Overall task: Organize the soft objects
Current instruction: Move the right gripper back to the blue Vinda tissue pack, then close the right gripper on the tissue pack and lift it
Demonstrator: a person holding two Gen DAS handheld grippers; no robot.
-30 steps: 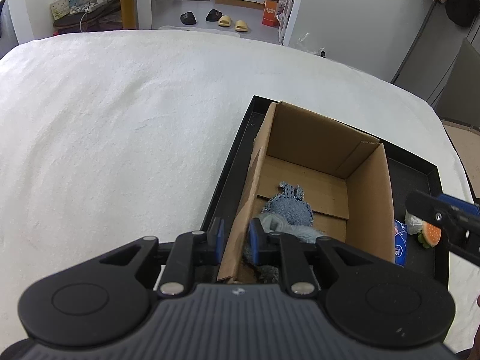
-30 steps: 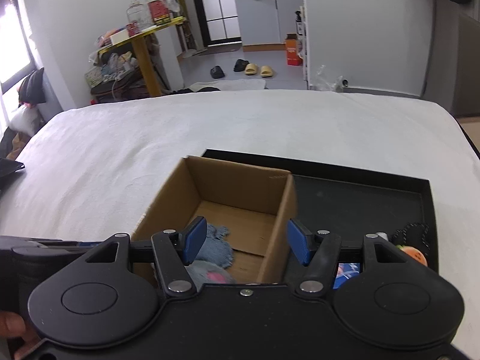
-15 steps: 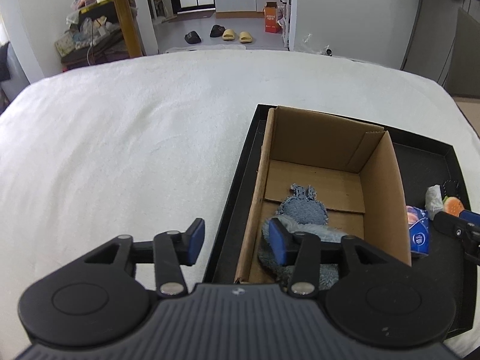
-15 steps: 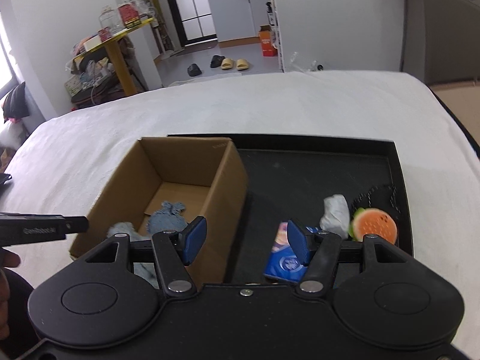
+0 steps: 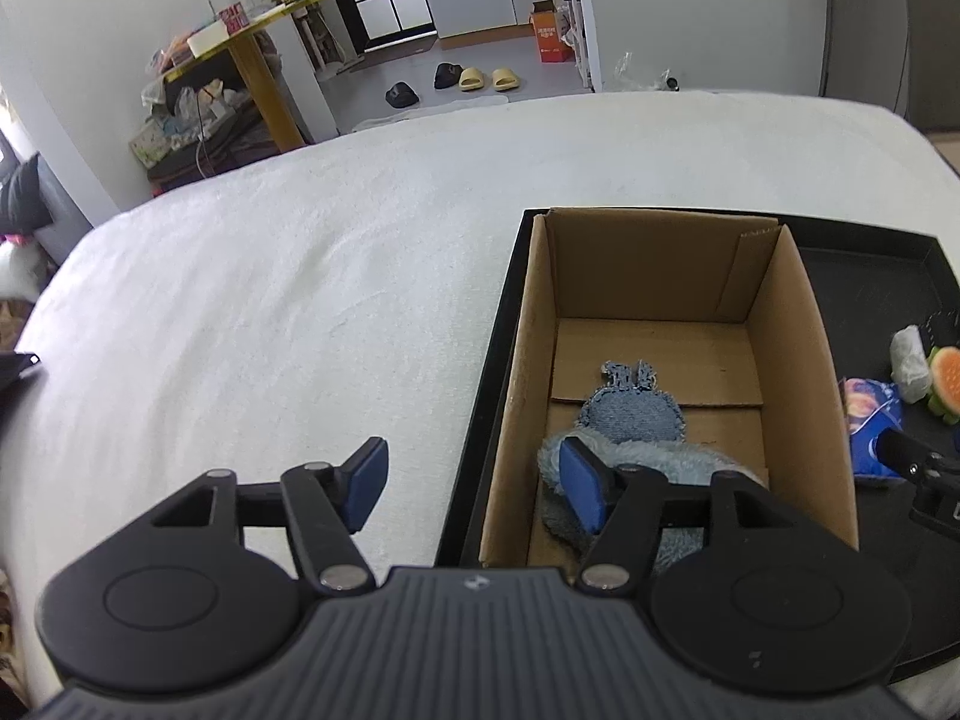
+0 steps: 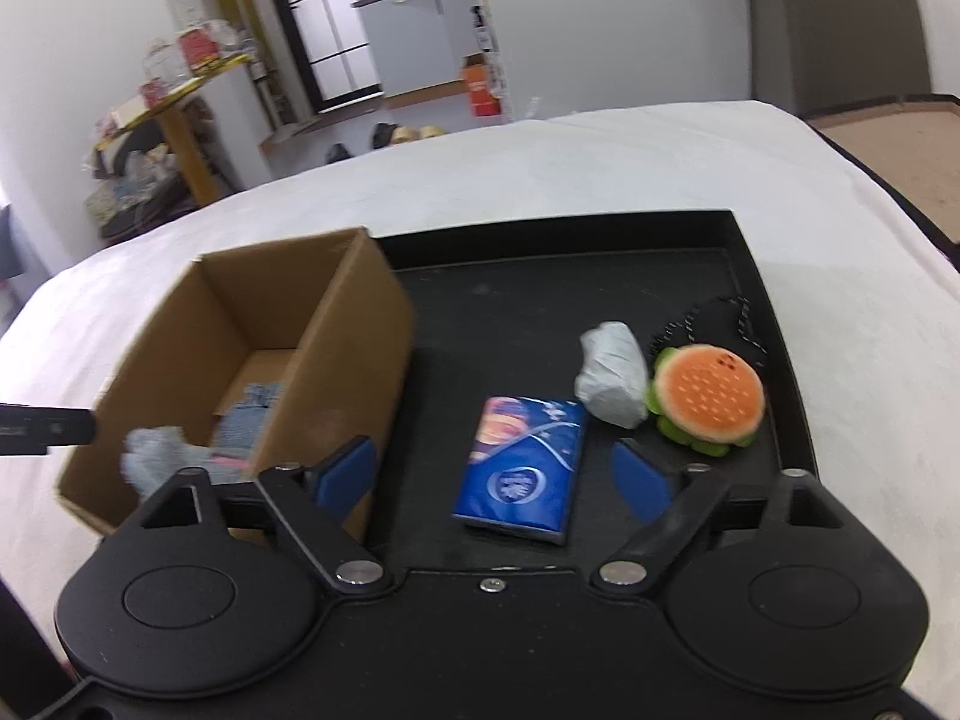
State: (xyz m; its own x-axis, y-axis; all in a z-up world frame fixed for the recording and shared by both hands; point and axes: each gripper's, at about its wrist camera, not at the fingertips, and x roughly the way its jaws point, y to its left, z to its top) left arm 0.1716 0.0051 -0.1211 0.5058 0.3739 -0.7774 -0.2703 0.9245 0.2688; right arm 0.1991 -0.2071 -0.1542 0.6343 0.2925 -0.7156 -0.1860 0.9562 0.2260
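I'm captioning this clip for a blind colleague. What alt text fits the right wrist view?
The right tool, open and empty, hangs over a blue tissue pack on a black tray. Beside the pack lie a crumpled white wad and a burger plush; left of them a cardboard box holds blue soft items.

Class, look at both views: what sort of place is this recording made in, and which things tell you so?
Most likely a lived-in home: slippers lie on the floor by a doorway, a cluttered yellow table stands against the wall, and kitchen-style cabinets show beyond.
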